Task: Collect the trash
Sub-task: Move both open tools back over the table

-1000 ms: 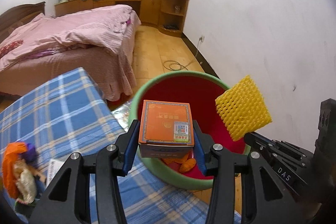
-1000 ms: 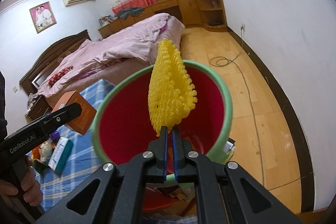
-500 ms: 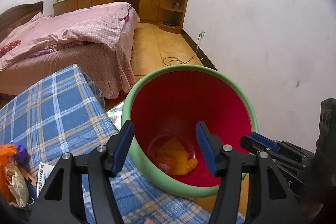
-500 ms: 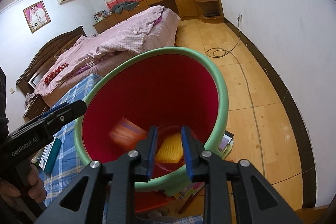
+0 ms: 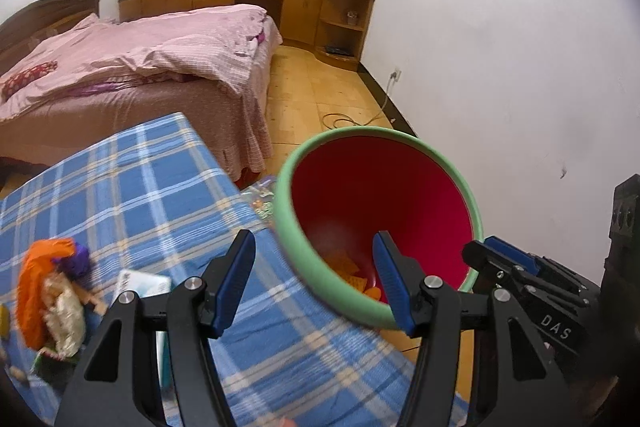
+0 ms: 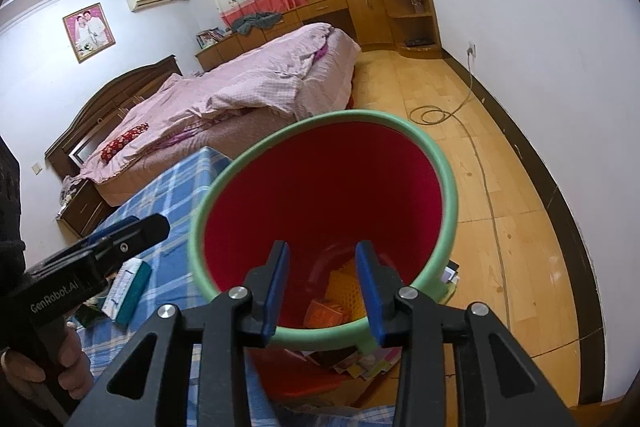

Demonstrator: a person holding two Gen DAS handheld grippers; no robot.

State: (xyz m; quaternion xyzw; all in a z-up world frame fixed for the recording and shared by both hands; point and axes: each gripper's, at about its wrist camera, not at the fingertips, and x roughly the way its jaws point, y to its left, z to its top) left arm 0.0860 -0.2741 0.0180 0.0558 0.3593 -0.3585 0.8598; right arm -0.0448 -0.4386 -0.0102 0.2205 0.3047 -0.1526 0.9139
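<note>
A red bin with a green rim (image 5: 288, 243) (image 6: 448, 195) stands beside the blue plaid table (image 5: 140, 195). Inside it lie the orange box (image 6: 324, 313) and the yellow foam net (image 6: 346, 289), with orange scraps (image 5: 352, 277). My left gripper (image 5: 314, 281) is open and empty over the bin's near rim and the table edge. My right gripper (image 6: 322, 287) is open and empty just above the bin's mouth. On the table lie an orange and purple doll (image 5: 52, 291) and a teal and white packet (image 5: 144, 285) (image 6: 126, 285).
A pink bed (image 5: 140, 67) stands behind the table. A white wall (image 5: 500, 67) is close on the right. A cable (image 6: 436, 115) lies on the wooden floor. Papers and wrappers (image 6: 360, 363) lie on the floor at the bin's base.
Both grippers opened: the orange box and the yellow foam net dropped into the bin. The left gripper has since pulled back left toward the table.
</note>
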